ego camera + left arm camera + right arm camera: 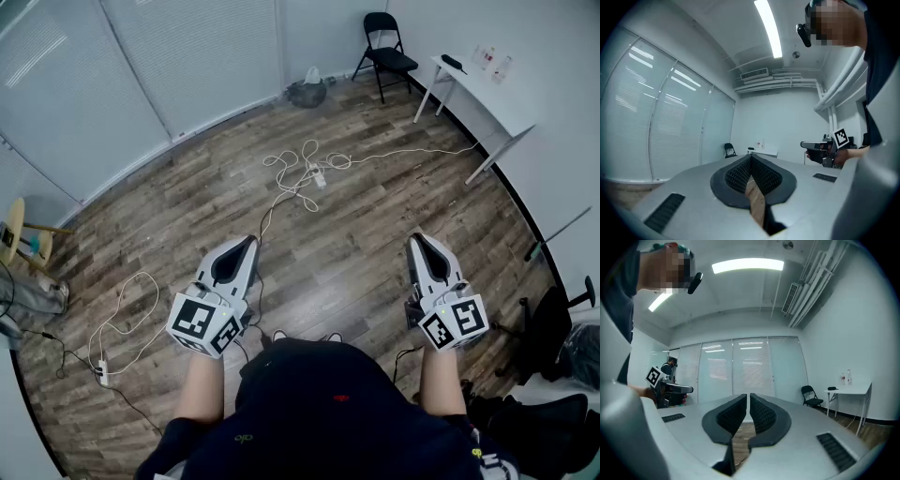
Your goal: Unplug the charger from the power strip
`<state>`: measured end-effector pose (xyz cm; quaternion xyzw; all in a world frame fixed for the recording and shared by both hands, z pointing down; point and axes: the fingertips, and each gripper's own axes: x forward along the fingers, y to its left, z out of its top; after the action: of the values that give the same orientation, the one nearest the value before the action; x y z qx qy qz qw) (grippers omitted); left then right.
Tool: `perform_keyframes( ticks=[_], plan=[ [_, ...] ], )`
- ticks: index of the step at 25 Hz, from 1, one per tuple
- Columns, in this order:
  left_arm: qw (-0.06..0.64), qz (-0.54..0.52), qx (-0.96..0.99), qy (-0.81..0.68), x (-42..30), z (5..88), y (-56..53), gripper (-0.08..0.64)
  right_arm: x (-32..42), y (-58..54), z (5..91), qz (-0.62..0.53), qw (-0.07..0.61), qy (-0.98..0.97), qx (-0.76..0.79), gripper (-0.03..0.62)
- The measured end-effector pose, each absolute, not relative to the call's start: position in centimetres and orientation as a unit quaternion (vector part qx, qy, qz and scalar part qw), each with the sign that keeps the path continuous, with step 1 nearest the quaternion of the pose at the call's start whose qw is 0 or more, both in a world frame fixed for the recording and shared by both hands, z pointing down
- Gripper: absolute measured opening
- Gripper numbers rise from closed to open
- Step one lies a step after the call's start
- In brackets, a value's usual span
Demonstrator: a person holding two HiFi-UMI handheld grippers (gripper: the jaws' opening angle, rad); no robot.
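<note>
I stand over a wood floor with both grippers held level at waist height. Far ahead on the floor lies a tangle of white cable [302,169] with a small white power strip [320,178] in it; the charger is too small to make out. My left gripper [247,242] [750,159] is shut with nothing between its pads. My right gripper [418,240] [748,397] is shut and empty too. Both are well short of the strip. Each gripper view shows the other gripper off to its side.
A second white cable loop [125,309] ends in a small white block [101,369] at the lower left. A black folding chair [384,42], a white table [490,92] and a grey bag [307,92] stand at the back. A dark office chair [551,323] stands at the right.
</note>
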<state>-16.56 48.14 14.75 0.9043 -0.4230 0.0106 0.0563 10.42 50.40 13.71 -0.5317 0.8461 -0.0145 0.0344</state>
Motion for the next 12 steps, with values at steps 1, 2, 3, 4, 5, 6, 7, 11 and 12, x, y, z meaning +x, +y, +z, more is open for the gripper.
perform_keyframes(
  ticks=[1,2,3,4,5,6,7,11,12],
  plan=[
    [0.056,0.010,0.905,-0.421,-16.7,14.8,48.1,0.018,10.2,50.3,13.6,-0.017,0.039,0.847,-0.530,0.038],
    [0.056,0.009,0.906,-0.420,-16.8,14.9,48.1,0.018,10.0,50.2,13.5,-0.019,0.042,0.848,-0.528,0.038],
    [0.056,0.009,0.906,-0.419,-17.0,15.0,48.0,0.018,9.7,50.1,13.3,-0.019,0.044,0.849,-0.527,0.038],
    [0.055,0.009,0.906,-0.419,-17.1,15.0,48.0,0.018,9.5,50.0,13.3,-0.018,0.044,0.849,-0.526,0.038],
    [0.055,0.008,0.906,-0.419,-17.3,15.0,47.9,0.020,9.3,50.0,13.2,-0.016,0.043,0.849,-0.526,0.038],
    [0.056,0.008,0.906,-0.419,-17.5,15.0,47.8,0.019,9.1,49.9,13.3,-0.015,0.041,0.850,-0.526,0.038],
    [0.056,0.007,0.906,-0.420,-17.7,14.9,47.7,0.018,8.9,50.0,13.4,-0.015,0.038,0.850,-0.526,0.038],
    [0.059,0.004,0.907,-0.418,-18.1,15.1,47.7,0.018,8.5,50.1,13.7,-0.017,0.033,0.848,-0.529,0.038],
    [0.059,0.004,0.907,-0.417,-18.2,15.1,47.7,0.018,8.4,50.2,13.8,-0.018,0.034,0.847,-0.531,0.038]
  ],
)
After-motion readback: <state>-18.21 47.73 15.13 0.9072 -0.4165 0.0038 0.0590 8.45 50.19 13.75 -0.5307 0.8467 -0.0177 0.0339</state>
